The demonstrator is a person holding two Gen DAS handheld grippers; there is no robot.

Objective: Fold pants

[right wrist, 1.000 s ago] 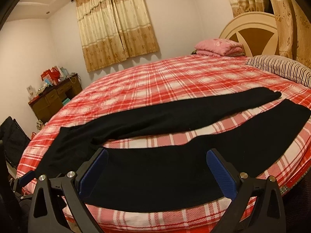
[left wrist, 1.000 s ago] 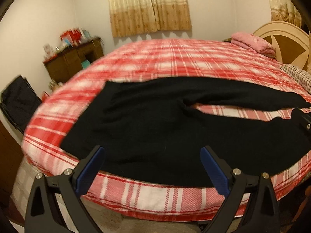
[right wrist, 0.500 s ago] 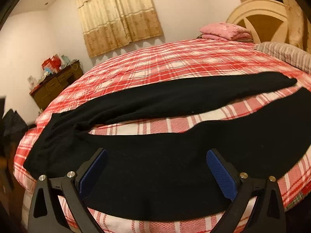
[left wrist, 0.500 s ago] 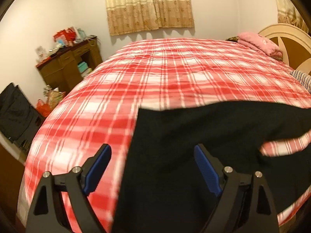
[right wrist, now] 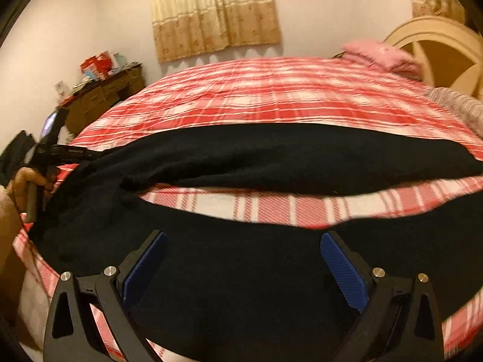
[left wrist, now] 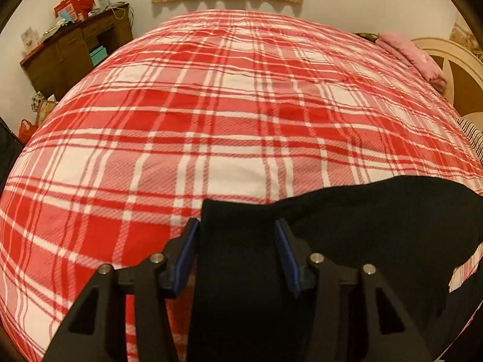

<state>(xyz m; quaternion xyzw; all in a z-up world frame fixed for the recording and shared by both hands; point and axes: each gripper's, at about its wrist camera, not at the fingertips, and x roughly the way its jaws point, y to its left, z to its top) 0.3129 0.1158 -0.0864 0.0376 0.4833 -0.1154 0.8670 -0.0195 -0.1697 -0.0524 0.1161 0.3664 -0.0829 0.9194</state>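
Black pants (right wrist: 271, 157) lie spread on a red and white plaid bed (right wrist: 271, 96), legs running to the right with a strip of bedspread between them. In the left wrist view my left gripper (left wrist: 237, 238) has its blue pads closed in on the waistband corner of the pants (left wrist: 241, 271), with cloth filling the gap between the fingers. The left gripper and the hand holding it also show at the left of the right wrist view (right wrist: 54, 147). My right gripper (right wrist: 241, 259) is open over the near pant leg, with no cloth between its pads.
A brown dresser (left wrist: 75, 51) with clutter stands at the far left wall. A pink folded blanket (right wrist: 383, 55) and a cream headboard (right wrist: 437, 51) are at the far right. Curtains (right wrist: 214, 12) hang behind the bed. A striped pillow (left wrist: 471, 135) lies at the right edge.
My left gripper moved forward and left onto the waistband end and its jaws narrowed onto the cloth. My right gripper moved closer to the near leg and stays open.
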